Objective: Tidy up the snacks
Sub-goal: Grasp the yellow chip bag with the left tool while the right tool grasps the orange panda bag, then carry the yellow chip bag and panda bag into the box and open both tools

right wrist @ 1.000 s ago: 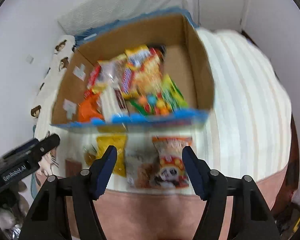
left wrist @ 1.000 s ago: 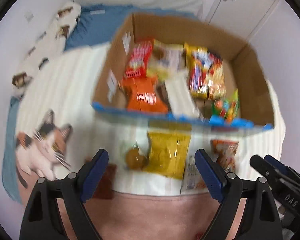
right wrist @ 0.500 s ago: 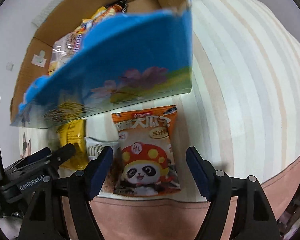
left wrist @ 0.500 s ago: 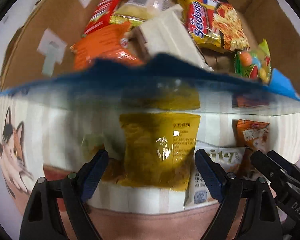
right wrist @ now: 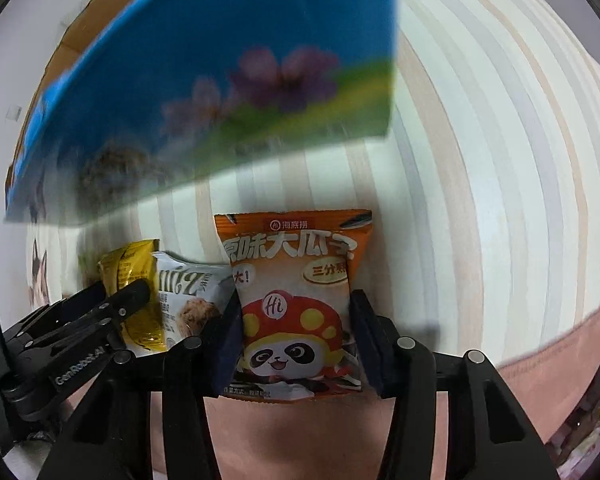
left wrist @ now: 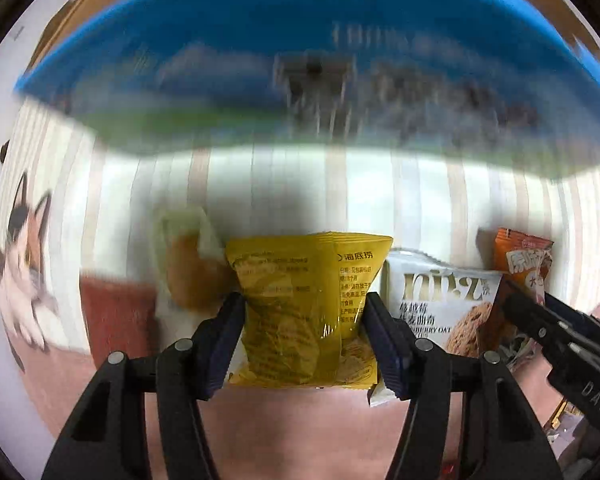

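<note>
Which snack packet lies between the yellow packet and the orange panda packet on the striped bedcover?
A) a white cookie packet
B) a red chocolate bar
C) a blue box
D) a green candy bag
A: the white cookie packet sits directly between the yellow packet, framed by the left gripper, and the orange panda packet, framed by the right gripper; both grippers' jaws are closing on their packets.
</note>
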Tool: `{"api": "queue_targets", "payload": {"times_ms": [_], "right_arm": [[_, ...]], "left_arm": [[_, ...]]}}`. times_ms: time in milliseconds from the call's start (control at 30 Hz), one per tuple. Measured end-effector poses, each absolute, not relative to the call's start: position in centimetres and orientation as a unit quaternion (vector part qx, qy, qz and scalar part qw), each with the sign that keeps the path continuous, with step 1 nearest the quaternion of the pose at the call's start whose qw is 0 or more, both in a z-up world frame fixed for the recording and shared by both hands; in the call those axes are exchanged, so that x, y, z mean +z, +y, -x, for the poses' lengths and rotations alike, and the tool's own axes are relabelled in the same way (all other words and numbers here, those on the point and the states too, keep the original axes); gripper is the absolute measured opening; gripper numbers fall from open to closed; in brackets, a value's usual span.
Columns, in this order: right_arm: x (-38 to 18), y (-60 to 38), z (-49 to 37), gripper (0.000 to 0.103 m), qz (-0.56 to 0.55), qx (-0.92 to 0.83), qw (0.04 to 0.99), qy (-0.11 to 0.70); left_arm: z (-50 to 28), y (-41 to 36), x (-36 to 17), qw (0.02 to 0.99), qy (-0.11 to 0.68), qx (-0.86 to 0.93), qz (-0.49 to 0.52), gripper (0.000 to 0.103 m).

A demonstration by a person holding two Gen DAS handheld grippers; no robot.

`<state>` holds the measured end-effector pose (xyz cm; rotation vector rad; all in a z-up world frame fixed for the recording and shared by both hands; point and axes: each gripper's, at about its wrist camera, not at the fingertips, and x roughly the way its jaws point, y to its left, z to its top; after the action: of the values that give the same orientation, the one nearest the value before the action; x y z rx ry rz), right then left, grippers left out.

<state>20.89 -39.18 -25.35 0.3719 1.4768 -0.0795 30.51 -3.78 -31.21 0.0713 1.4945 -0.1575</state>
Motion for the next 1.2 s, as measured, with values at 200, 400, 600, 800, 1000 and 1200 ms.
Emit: {"api": "queue_targets", "payload": {"times_ms": [200,400,600,800,1000,1200], "right_arm": [[-25.1,-39.5,-17.4,0.054,-0.156,-0.030,0.716,0.680],[-25.4,-38.9,-14.4,0.054,-0.127,-0.032,0.716,0.686],[-26.1,-38.4,-14.0,0.071,-0.116,-0.032,0.710,0.694],[-27.3,-38.2,-13.9,0.071,-0.101,-0.040,0.710,0.696],[-26.6,-37.3,-13.6,0.053,-0.093,-0.060,0.725,0.680],[-26.7,-39.3,-13.0,0.054,-0.119,-0.061,0.716,0.685]], "left_arm": [[-26.1,-2.1,-31.8,0.722,0.688,-0.063,-0.018,0.058],[-23.3,-0.9,-33.7,0.712,0.700,-0.062,-0.002,0.061],[-23.2,0.0,-35.8,0.701,0.709,-0.068,0.005,0.065],[-22.4,-1.0,-36.9,0.706,0.705,-0.065,-0.007,0.063],[-21.8,-0.7,-35.2,0.711,0.702,-0.046,-0.012,0.059],[-20.8,1.5,-36.4,0.703,0.710,-0.035,0.009,0.062]]}}
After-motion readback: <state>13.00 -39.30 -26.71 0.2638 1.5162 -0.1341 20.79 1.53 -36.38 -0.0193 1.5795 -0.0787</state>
